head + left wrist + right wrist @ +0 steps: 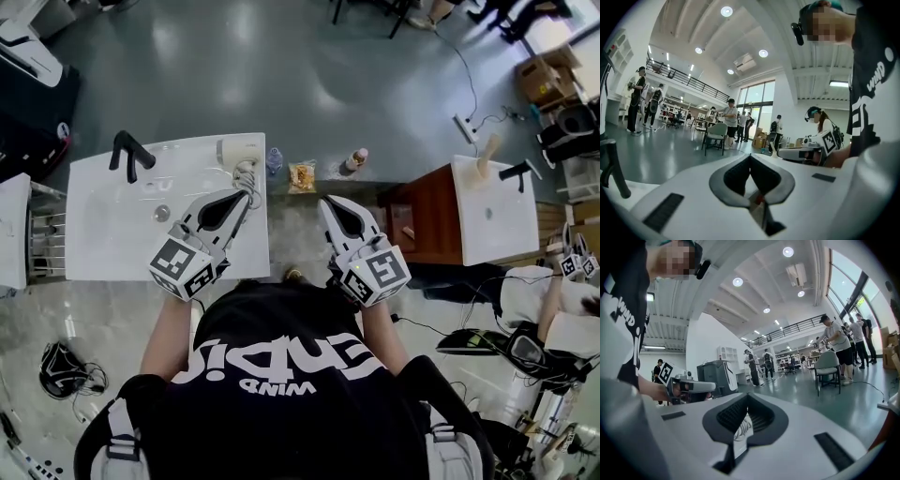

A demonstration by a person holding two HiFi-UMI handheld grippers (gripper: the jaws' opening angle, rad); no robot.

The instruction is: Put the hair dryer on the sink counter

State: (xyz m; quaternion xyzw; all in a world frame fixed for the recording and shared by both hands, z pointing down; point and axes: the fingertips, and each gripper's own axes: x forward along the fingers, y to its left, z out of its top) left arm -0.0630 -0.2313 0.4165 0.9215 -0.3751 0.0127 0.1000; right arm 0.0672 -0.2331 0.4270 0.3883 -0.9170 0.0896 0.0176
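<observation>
We read this as the tail end of the job: the hair dryer [232, 150] lies on the sink counter [112, 239], at its far R corner, w/ the coiled cord [246, 173] bunched on its near side, close to the counter's R edge. From the left gripper [242, 200] the dryer sits at approx 12 o'clock, the cord just off the tips. Whether the tips touch the coil we can't tell from the head view. The faucet [129, 152] is at 10 o'clock and the drain [162, 213] at 9. The left jaws are together, pads meeting at the tip, nothing btwn them. The right gripper [330, 208] hangs off the counter's R side, over the floor, at 3 o'clock of the left one, its jaws likewise together & empty. Both are held about level. So neither tool has the dryer, and in our judgement the put-down is done. The next move calls for little: back the left tips toward 6 o'clock w/o snagging the coil, since a dragged cord could pull the dryer over the R edge. A safer spot would mean opening the left jaws, taking the handle and shifting it toward 9 o'clock, nearer the basin, but that's prob. not needed. A small bottle [274, 161] and a snack packet [302, 175] sit past the counter at 11 o'clock of the right gripper and play no part here.
</observation>
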